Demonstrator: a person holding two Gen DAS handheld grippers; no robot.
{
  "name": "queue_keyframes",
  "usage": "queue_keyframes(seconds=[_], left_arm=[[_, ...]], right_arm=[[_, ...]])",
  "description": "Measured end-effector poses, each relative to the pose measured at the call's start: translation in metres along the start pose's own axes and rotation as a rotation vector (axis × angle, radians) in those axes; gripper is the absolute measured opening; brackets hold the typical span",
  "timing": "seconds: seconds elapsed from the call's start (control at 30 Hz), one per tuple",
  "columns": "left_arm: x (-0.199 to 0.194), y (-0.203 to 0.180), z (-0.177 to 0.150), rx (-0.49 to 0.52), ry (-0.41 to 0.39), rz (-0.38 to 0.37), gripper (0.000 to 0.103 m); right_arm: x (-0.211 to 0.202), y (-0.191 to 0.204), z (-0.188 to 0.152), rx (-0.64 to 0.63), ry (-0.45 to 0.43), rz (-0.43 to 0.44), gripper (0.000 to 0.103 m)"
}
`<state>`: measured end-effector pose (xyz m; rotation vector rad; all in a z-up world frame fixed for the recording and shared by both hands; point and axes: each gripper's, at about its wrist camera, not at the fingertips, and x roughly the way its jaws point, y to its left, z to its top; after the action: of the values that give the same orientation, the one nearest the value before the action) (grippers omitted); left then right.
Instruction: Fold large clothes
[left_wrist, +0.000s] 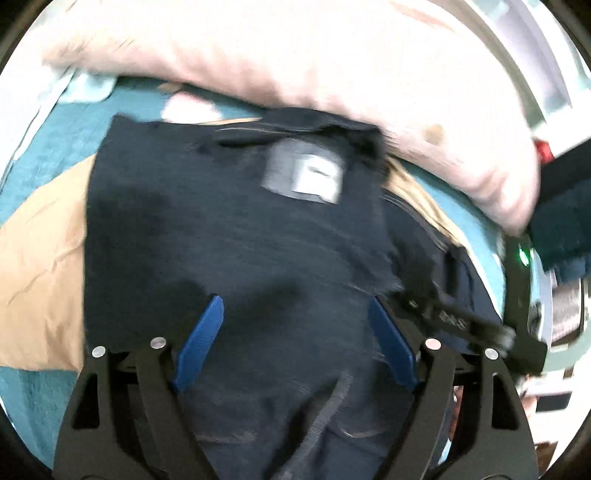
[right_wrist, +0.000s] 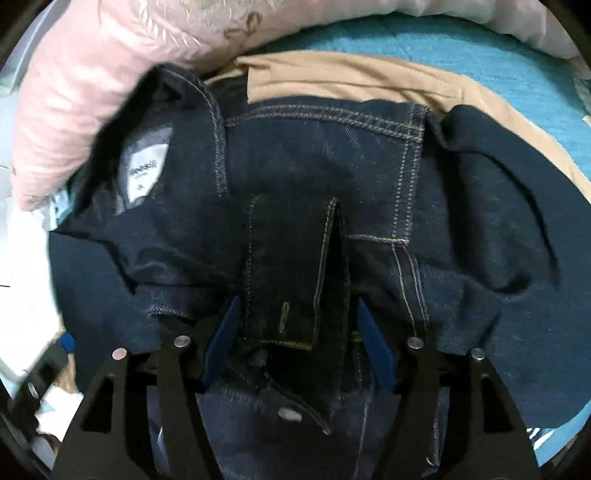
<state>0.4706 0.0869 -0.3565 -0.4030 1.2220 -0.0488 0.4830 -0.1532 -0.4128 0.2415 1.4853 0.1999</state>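
dark jeans under both hands

my left gripper (left_wrist: 293, 343) and right gripper (right_wrist: 297, 339) hang with fingers spread wide — gripping nothing — over the dark blue denim jeans (right_wrist: 317, 192), which lie on tan cloth (right_wrist: 354, 79) beside a pink pillow (right_wrist: 85, 88).

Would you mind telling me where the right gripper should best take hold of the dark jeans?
Probably the fly flap at the waist of the dark jeans. It stands proud as a narrow raised strip lying between the open fingers of the right gripper, its stitched end nearest. Come straight forward from the near side and close across its width.
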Motion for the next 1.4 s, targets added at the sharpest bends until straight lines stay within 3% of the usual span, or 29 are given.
queue_keyframes(seconds=[0.1,0.17,0.27,0.33,0.47,0.6,0.67,0.77,0.87,0.97,1.03,1.1,1.13,1.17,1.2,1.27,1.4], left_arm=[[0.024,0.031,0.007,-0.047,0.036,0.039,0.081],[0.032,0.041,0.006,-0.066,0.048,0.006,0.081],[0.029,0.037,0.003,-0.038,0.028,0.017,0.085],[0.026,0.029,0.003,-0.01,0.04,0.053,0.086],[0.009,0.011,0.004,0.022,0.003,0.033,0.086],[0.007,0.006,0.012,0.04,-0.012,0.078,0.086],[0.019,0.011,0.014,0.032,0.018,0.104,0.082],[0.049,0.02,0.01,0.038,0.073,0.172,0.057],[0.053,0.023,0.004,0.069,0.018,0.163,0.056],[0.051,0.021,0.007,0.076,0.038,0.182,0.055],[0.05,0.018,0.011,0.073,0.05,0.19,0.055],[0.047,0.017,0.013,0.064,0.041,0.186,0.059],[0.043,0.016,0.014,0.056,0.035,0.166,0.065],[0.038,0.018,0.013,0.029,0.039,0.128,0.081],[0.033,0.018,0.012,-0.002,0.04,0.107,0.087],[0.022,0.019,0.01,-0.036,0.037,0.116,0.088],[0.008,0.0,0.007,-0.003,0.017,0.169,0.09]], right_arm=[[0.003,0.0,-0.002,0.007,-0.013,-0.008,0.063],[0.001,0.001,-0.003,-0.005,-0.031,0.013,0.031],[-0.012,0.001,-0.006,-0.002,-0.054,0.061,0.019],[-0.029,0.0,-0.008,-0.015,-0.094,0.066,0.019],[-0.065,-0.011,-0.012,-0.021,-0.163,0.09,0.018],[-0.086,-0.03,-0.014,-0.011,-0.197,0.048,0.018],[-0.081,-0.041,-0.014,0.023,-0.177,0.052,0.018],[-0.047,-0.037,-0.015,0.032,-0.137,-0.026,0.018],[-0.014,-0.032,-0.016,0.035,-0.112,-0.089,0.019],[-0.016,-0.019,-0.014,-0.005,-0.111,-0.166,0.02],[-0.022,-0.017,-0.014,-0.014,-0.11,-0.157,0.025],[-0.033,-0.018,-0.015,-0.012,-0.121,-0.149,0.04],[-0.046,-0.022,-0.018,-0.004,-0.152,-0.143,0.059],[-0.058,-0.026,-0.021,0.006,-0.187,-0.13,0.073],[-0.072,-0.031,-0.025,0.018,-0.228,-0.113,0.078],[-0.095,-0.046,-0.032,0.046,-0.274,-0.099,0.086],[-0.121,-0.083,-0.049,0.12,-0.292,-0.146,0.087]])
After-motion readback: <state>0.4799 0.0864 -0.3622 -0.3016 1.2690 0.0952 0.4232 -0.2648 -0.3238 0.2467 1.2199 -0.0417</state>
